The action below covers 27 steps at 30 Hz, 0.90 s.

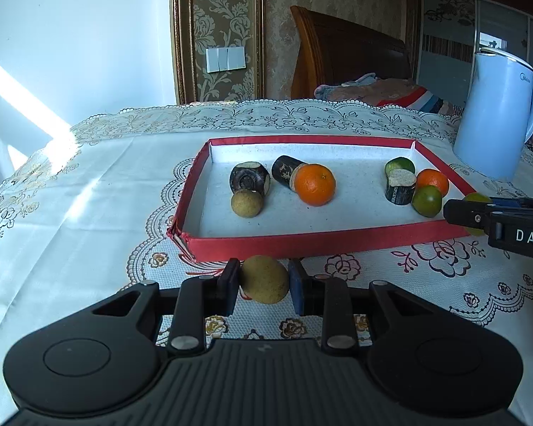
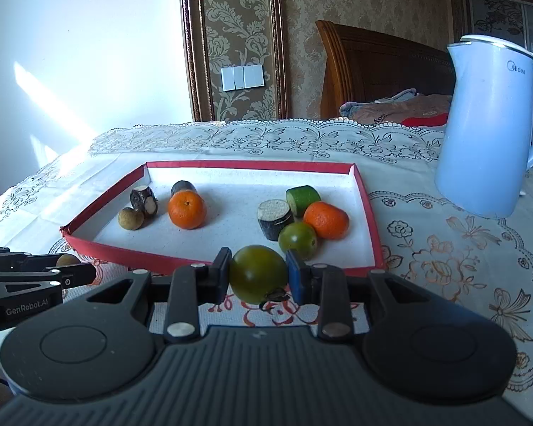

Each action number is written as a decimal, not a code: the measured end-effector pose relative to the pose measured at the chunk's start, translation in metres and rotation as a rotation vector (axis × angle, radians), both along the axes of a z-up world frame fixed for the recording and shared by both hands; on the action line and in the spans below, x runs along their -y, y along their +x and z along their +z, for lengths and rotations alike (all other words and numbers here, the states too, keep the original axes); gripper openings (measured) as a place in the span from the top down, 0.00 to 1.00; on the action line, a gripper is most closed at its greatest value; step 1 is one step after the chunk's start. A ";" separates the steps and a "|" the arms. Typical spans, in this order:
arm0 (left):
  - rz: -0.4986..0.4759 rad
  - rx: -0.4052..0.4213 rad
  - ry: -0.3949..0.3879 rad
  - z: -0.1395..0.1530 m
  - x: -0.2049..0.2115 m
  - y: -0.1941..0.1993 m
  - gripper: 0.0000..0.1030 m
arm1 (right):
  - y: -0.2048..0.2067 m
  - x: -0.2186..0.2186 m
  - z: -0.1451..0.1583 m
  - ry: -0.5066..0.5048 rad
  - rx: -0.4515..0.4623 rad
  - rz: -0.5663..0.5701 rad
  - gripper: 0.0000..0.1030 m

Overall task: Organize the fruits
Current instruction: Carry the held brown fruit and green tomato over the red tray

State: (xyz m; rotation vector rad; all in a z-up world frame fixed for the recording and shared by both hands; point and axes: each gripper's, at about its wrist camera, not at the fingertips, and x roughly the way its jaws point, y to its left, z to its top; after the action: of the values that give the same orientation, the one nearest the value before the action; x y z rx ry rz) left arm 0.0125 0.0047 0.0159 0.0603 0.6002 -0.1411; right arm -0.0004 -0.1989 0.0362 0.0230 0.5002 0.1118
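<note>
The red tray (image 2: 367, 213) at frame centre holds two oranges (image 2: 187, 209), one green tomato (image 2: 297, 240) and one longan (image 2: 131, 218) (plus four cane chunks (image 2: 275, 217)); the left gripper (image 1: 264, 282) grasps a second longan (image 1: 264, 277), the right gripper (image 2: 258, 274) a second green tomato (image 2: 257, 272).

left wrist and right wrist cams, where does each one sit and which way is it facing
Left wrist: rides the left gripper, aimed slightly down over the red tray; its fingers clamp a tan longan, and the right gripper pokes in at right.
Right wrist: rides the right gripper, same heading; its fingers clamp a green fruit, left gripper at left.
Shared: tray, oranges, blue kettle.
</note>
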 end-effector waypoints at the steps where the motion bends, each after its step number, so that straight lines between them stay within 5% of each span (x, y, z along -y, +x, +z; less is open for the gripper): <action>1: -0.004 0.002 -0.005 0.003 0.002 0.003 0.72 | 0.002 0.001 0.001 -0.001 -0.001 -0.004 0.70; 27: 0.070 -0.008 0.019 -0.003 0.036 0.101 0.72 | 0.097 -0.011 -0.008 -0.046 -0.037 -0.088 0.70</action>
State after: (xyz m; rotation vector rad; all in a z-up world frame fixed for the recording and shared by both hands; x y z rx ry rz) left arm 0.1130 -0.0314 0.0133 0.0575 0.6114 -0.0674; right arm 0.0966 -0.1879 0.0282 0.0017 0.5374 0.0136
